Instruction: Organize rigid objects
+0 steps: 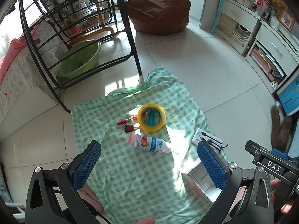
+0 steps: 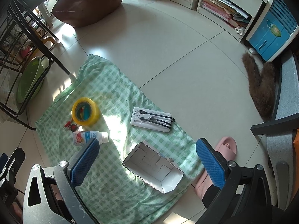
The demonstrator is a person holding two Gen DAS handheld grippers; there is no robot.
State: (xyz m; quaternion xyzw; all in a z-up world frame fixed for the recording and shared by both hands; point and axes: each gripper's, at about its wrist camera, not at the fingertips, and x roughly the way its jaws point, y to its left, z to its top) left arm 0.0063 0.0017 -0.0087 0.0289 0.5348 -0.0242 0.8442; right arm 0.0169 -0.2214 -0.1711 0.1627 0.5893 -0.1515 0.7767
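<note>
On a green checked cloth on the floor lie a yellow tape roll, a red pen, a red-and-black key, a small drink bottle, a white power bank with black cables and an open empty cardboard box. My left gripper is open above the cloth, near the bottle. My right gripper is open above the box. Both are empty.
A black metal chair frame and a green basin stand at the left. A brown beanbag lies beyond. Shelves, a blue cabinet and a brown furry thing are at the right. A pink slipper touches the cloth.
</note>
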